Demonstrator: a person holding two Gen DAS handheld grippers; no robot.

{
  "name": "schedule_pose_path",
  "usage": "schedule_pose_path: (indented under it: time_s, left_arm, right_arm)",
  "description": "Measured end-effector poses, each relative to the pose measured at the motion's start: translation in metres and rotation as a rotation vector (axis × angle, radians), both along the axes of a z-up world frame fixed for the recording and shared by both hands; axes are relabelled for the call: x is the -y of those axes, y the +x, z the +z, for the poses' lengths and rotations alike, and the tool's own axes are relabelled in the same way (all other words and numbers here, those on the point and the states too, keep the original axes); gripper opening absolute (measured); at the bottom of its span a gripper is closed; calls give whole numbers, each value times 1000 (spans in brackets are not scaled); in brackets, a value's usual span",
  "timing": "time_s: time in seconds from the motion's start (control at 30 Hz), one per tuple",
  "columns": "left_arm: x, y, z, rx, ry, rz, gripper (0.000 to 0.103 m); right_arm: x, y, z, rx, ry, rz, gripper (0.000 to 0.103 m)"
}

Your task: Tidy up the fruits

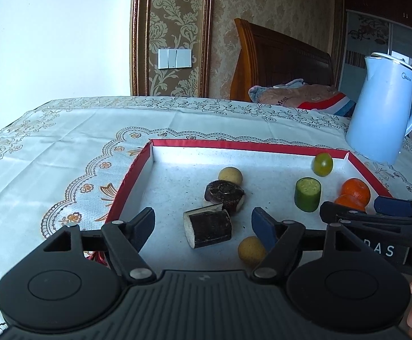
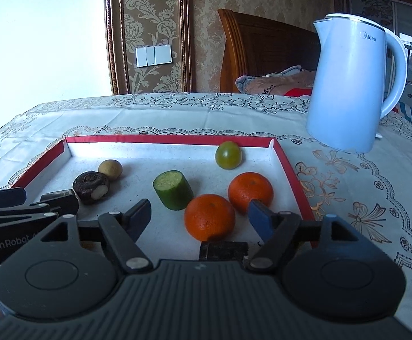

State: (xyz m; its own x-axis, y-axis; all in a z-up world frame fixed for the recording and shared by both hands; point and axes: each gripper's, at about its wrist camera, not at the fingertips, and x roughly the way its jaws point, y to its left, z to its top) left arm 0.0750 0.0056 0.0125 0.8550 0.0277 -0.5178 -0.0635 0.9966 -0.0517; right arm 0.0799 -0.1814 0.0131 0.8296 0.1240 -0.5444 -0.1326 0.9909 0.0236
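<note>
The left gripper (image 1: pixel 203 223) fills the bottom of the frame, its jaws spread wide with a dark cut sugarcane piece (image 1: pixel 208 228) lying between them. Above it rests a second dark sugarcane piece (image 1: pixel 225 195), touching a tan longan (image 1: pixel 230 175). Another longan (image 1: pixel 251 250) sits just beside the blue fingertip (image 1: pixel 262 228). All lie in a red-rimmed tray (image 1: pixel 234 143), with a green cucumber chunk (image 1: pixel 308 194), green tomato (image 1: pixel 322 164) and two oranges (image 1: pixel 354 191) at right. The right gripper (image 1: pixel 376 208) enters at the right edge. A blue kettle (image 1: pixel 384 107) stands upper right.
</note>
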Motion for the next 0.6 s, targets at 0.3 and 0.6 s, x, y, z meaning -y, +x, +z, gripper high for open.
schedule_pose_path:
  time_s: [0.3, 0.6]
  left_arm:
    - [-7, -18, 0, 30, -2, 21, 75]
    - [-3, -42, 0, 61, 31, -12, 79]
  right_arm:
    - [11, -9, 2, 11, 25, -28, 95]
    - [25, -36, 1, 6, 80, -34, 103]
